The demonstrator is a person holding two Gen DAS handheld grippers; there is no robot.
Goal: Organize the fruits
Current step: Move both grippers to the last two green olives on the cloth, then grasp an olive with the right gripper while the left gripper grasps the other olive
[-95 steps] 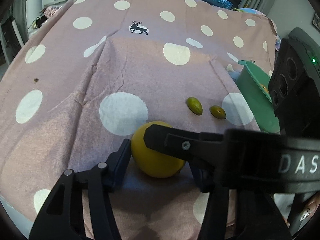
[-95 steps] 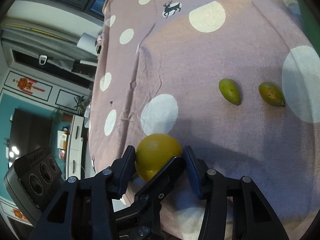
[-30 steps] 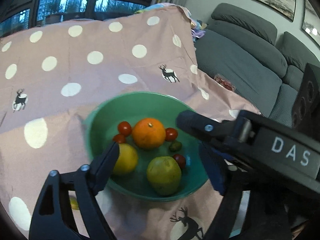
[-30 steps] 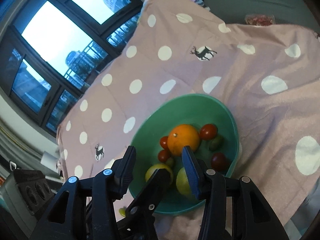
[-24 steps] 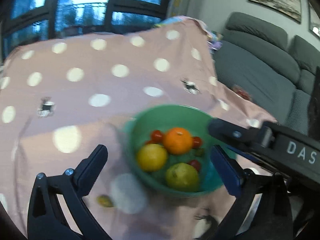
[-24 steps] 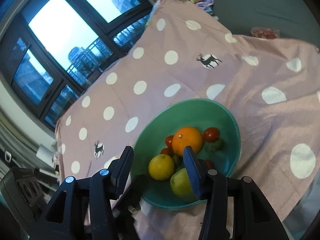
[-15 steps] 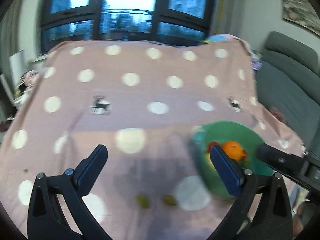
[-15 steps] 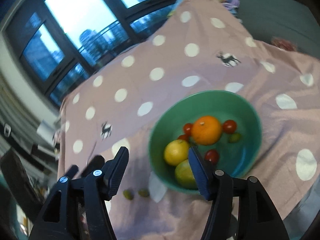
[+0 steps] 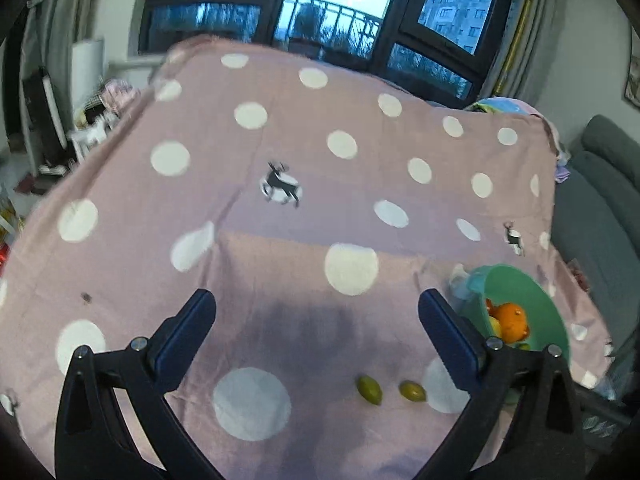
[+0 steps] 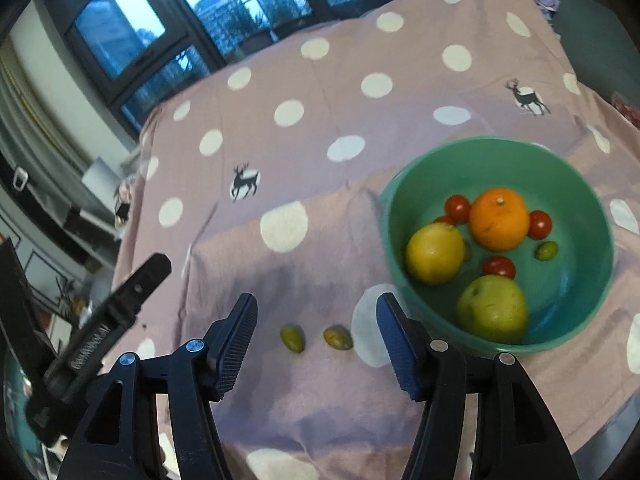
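Left wrist view: the left gripper (image 9: 316,312) hangs above the table (image 9: 120,240), which is covered by a mauve cloth (image 9: 248,264) with white dots and small deer prints. Its jaws stand wide apart with nothing between them; they have just been opening and then eased in slightly. Two small green fruits (image 9: 390,389) lie side by side on the cloth near the table's near edge, apart from each other and just beside a white dot. The green bowl (image 9: 520,284) sits toward the near right corner, partly hidden by the right-hand finger; an orange (image 9: 512,320) and a bit of yellow fruit show inside it. Windows (image 9: 320,12) stand beyond the far edge, and a grey sofa (image 9: 600,200) lies off the right edge.

Right wrist view: the right gripper (image 10: 316,336) has its jaws parted and empty; they opened further a moment ago. The two small green fruits (image 10: 316,338) lie on the cloth, seen in the gap between the fingers. The bowl (image 10: 580,280) sits near the right edge of the table, holding the orange (image 10: 498,218), a yellow citrus (image 10: 434,254), a green apple-like fruit (image 10: 492,308), several cherry tomatoes (image 10: 498,266) and one more small green fruit (image 10: 546,251). One finger of the left gripper (image 10: 136,280) reaches in from the left, blurred.
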